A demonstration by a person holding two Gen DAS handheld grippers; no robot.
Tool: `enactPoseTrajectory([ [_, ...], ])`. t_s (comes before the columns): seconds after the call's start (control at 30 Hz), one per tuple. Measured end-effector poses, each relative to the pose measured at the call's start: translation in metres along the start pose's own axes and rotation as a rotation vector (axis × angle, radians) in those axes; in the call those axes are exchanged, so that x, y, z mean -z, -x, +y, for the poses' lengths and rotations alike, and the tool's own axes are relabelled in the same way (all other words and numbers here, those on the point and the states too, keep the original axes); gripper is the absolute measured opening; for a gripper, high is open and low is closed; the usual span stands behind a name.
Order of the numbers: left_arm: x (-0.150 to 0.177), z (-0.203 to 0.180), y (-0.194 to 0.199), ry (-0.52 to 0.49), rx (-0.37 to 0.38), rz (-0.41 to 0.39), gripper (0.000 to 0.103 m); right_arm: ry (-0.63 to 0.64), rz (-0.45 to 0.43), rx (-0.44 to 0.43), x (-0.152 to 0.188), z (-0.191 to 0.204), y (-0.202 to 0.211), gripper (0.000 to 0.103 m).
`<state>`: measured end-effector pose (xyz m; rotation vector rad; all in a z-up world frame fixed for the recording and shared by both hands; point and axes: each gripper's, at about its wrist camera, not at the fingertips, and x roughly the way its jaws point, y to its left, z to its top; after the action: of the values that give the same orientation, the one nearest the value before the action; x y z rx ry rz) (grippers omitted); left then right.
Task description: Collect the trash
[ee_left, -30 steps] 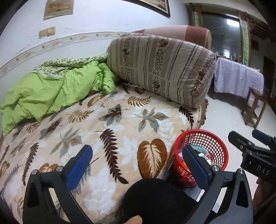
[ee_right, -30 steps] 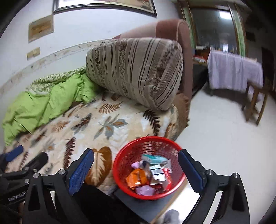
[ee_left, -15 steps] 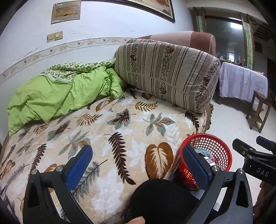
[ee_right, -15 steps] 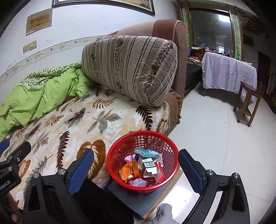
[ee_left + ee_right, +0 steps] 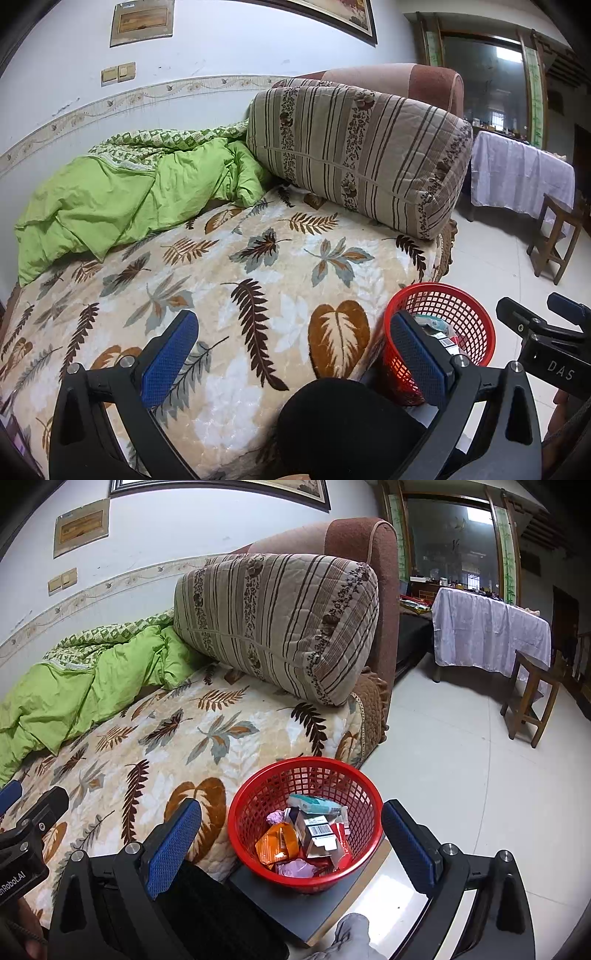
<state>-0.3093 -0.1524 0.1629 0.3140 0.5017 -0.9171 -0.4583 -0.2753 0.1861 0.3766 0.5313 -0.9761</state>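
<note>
The round red plastic mesh basket [image 5: 304, 825] stands on a dark flat board [image 5: 295, 904] beside the bed and already holds wrappers and small cartons [image 5: 314, 834], so collecting seems nearly done. I see no trash on the leaf-patterned bed cover [image 5: 229, 280]. Both the left hand-held gripper [image 5: 291, 354] and the right hand-held gripper [image 5: 291, 842] are spread and hold nothing. The right view looks down into the basket at 12 o'clock; the left view shows only its side at 3 o'clock.

You've pulled both tongs back and up: red basket [image 5: 304, 825] sits lower-centre, more bed [image 5: 229, 280] showing.
</note>
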Motion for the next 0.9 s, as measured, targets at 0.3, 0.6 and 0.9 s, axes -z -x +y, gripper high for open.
enactPoseTrajectory([
  [0.3,0.0005,0.0017,0.0008,0.0,0.003,-0.001,0.103,0.01,0.002,0.0,0.0006,0.0014,-0.001,0.099],
  [0.6,0.0013,0.0009,0.0017,0.0,0.002,-0.002,0.103,0.014,0.004,0.0,0.0005,0.0032,-0.0012,0.099],
  [0.9,0.001,0.0005,0.0029,0.0,0.001,-0.004,0.103,0.016,0.005,0.0,0.0008,0.0042,-0.0009,0.099],
])
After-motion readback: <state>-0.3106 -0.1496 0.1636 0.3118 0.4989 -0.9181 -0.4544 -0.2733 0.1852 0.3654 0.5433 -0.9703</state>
